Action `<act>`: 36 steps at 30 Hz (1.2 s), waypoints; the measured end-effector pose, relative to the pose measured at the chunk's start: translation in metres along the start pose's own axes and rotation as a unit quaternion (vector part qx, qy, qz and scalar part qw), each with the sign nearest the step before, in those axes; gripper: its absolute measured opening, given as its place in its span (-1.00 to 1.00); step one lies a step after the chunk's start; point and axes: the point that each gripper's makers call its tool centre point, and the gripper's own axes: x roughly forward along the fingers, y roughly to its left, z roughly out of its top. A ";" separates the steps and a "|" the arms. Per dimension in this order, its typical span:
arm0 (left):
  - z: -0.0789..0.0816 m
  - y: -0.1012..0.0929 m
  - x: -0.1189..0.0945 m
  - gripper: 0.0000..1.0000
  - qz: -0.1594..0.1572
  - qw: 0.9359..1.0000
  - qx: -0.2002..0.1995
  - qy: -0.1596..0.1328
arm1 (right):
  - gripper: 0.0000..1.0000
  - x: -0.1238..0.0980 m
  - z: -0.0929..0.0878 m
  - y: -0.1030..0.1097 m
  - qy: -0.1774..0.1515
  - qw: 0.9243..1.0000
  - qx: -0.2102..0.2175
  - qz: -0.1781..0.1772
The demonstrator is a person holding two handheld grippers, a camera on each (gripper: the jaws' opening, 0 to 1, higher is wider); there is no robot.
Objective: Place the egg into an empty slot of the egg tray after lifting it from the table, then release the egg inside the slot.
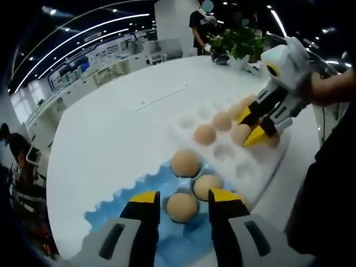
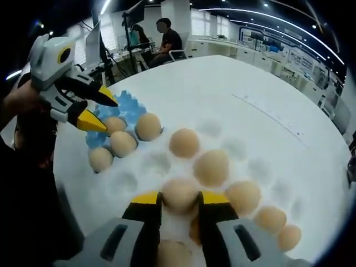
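Note:
A white egg tray (image 1: 222, 151) lies on the table with several brown eggs in its slots. Beside it is a blue egg tray (image 1: 122, 194) holding three eggs. My left gripper (image 1: 183, 197) is open above the blue tray, one egg (image 1: 182, 207) lying loose between its yellow tips. The right gripper (image 1: 250, 126) comes in from the right over the white tray. In the right gripper view my right gripper (image 2: 179, 199) is shut on an egg (image 2: 179, 192) low over a slot of the white tray (image 2: 156, 161). The left gripper (image 2: 100, 109) hovers open over the blue tray (image 2: 125, 108).
The white table (image 1: 111, 122) is wide and round-edged. A potted plant (image 1: 239, 41) stands at its far side, with a person (image 1: 200, 28) behind it. A dark sleeve (image 1: 328, 167) borders the tray on the right. Seated people (image 2: 167, 39) are beyond the table.

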 end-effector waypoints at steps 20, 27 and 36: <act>0.015 -0.039 0.014 -0.22 -0.047 0.998 0.043 -0.012 | -0.47 -0.012 0.018 0.000 -0.029 0.998 0.051 0.005; 0.021 -0.051 0.022 -0.21 -0.060 0.997 0.053 -0.018 | -0.47 -0.015 0.029 0.004 -0.046 0.996 0.069 0.019; 0.027 -0.063 0.026 -0.20 -0.068 0.995 0.065 -0.026 | -0.47 -0.016 0.034 0.016 -0.060 0.988 0.129 0.051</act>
